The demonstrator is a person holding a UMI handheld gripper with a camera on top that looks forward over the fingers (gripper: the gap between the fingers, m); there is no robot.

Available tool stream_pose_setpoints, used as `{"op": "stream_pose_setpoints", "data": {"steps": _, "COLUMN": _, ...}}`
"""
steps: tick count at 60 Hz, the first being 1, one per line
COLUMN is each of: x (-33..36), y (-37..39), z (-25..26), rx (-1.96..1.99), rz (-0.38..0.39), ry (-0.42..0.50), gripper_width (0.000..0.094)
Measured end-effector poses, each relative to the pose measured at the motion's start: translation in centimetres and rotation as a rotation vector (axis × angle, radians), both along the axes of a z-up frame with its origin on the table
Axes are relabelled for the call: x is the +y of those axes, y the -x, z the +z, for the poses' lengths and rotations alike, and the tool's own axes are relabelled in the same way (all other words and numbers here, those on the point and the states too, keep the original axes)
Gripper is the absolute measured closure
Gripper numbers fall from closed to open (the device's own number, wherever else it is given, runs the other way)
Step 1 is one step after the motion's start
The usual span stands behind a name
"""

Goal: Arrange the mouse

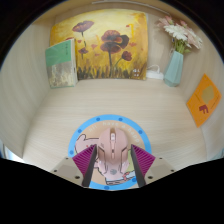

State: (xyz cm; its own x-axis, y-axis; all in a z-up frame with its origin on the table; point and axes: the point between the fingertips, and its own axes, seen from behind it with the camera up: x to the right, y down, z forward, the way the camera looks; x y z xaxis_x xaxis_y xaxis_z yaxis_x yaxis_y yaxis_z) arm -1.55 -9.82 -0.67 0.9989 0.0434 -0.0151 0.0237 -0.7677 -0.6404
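A pink computer mouse (112, 156) lies on a round mouse mat with a blue rim (79, 136) and a pale printed face, on a white table. My gripper (113, 147) is low over the mat with the mouse between its two fingers. The magenta pads (88, 163) stand close at either side of the mouse, with a thin gap showing on the right. The mouse rests on the mat with its front pointing away from me. Its rear end is hidden behind the gripper body.
Against the back wall stand a yellow painting of poppies (101, 44), a green card (60, 62) to its left and a pale blue vase with white flowers (176, 60) to its right. An orange card (203, 99) leans at the right. Bare white table (110, 100) lies beyond the mat.
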Motion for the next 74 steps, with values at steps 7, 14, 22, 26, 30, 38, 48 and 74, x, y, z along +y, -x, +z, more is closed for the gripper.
{"op": "stream_pose_setpoints", "data": {"steps": 7, "x": 0.4, "y": -0.7, "z": 4.7, "rx": -0.008, "rz": -0.028, "ry": -0.103, "gripper_width": 0.0176}}
{"op": "stream_pose_setpoints", "data": {"steps": 14, "x": -0.7, "y": -0.6, "z": 10.9, "rx": 0.011, "rz": -0.018, "ry": -0.176, "gripper_width": 0.0169}}
{"op": "stream_pose_setpoints", "data": {"steps": 22, "x": -3.1, "y": -0.3, "z": 17.7, "rx": 0.069, "rz": 0.002, "ry": -0.222, "gripper_width": 0.0168}}
{"op": "stream_pose_setpoints", "data": {"steps": 26, "x": -4.6, "y": -0.9, "z": 19.7, "rx": 0.066, "rz": 0.01, "ry": -0.241, "gripper_width": 0.0166}}
{"op": "stream_pose_setpoints", "data": {"steps": 30, "x": -6.0, "y": -1.8, "z": 21.5, "rx": 0.055, "rz": 0.011, "ry": -0.262, "gripper_width": 0.0171}}
{"op": "stream_pose_setpoints", "data": {"steps": 38, "x": -8.5, "y": -3.0, "z": 23.3, "rx": 0.039, "rz": 0.004, "ry": -0.278, "gripper_width": 0.0177}}
{"op": "stream_pose_setpoints", "data": {"steps": 48, "x": -10.8, "y": -4.1, "z": 25.6, "rx": 0.014, "rz": -0.013, "ry": -0.335, "gripper_width": 0.0179}}
{"op": "stream_pose_setpoints", "data": {"steps": 74, "x": -13.6, "y": -3.1, "z": 27.6, "rx": 0.06, "rz": 0.009, "ry": -0.392, "gripper_width": 0.0182}}
